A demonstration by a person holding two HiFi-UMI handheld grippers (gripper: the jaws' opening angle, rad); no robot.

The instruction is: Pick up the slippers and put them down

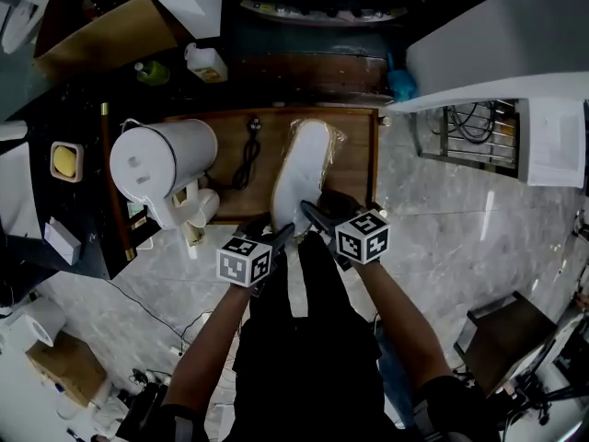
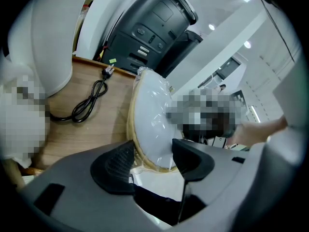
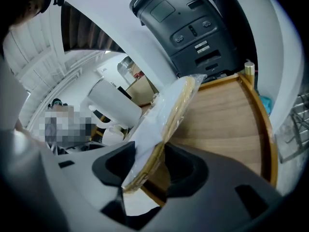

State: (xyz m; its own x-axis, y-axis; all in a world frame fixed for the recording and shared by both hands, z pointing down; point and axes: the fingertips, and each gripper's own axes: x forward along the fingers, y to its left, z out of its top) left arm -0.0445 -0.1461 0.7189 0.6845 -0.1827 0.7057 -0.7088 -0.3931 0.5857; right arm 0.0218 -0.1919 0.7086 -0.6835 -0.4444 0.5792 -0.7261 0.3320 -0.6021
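A pair of white slippers with tan rims, wrapped in clear plastic (image 1: 302, 175), hangs tilted over the wooden table (image 1: 357, 159). Both grippers hold its near end. In the head view my left gripper (image 1: 279, 238) grips from the left and my right gripper (image 1: 311, 215) from the right. The left gripper view shows the white sole (image 2: 149, 115) running away from my left gripper (image 2: 153, 162), its rim between the pads. The right gripper view shows the slippers (image 3: 161, 122) edge-on, clamped in my right gripper (image 3: 147, 166). Whether the far end touches the table is hidden.
A white cylindrical appliance (image 1: 161, 159) stands at the table's left end, with a coiled black cable (image 1: 247, 159) beside the slippers. A black machine (image 2: 149, 23) sits behind the table. A grey marble floor (image 1: 442, 238) lies to the right, and a cardboard box (image 1: 64, 366) at the lower left.
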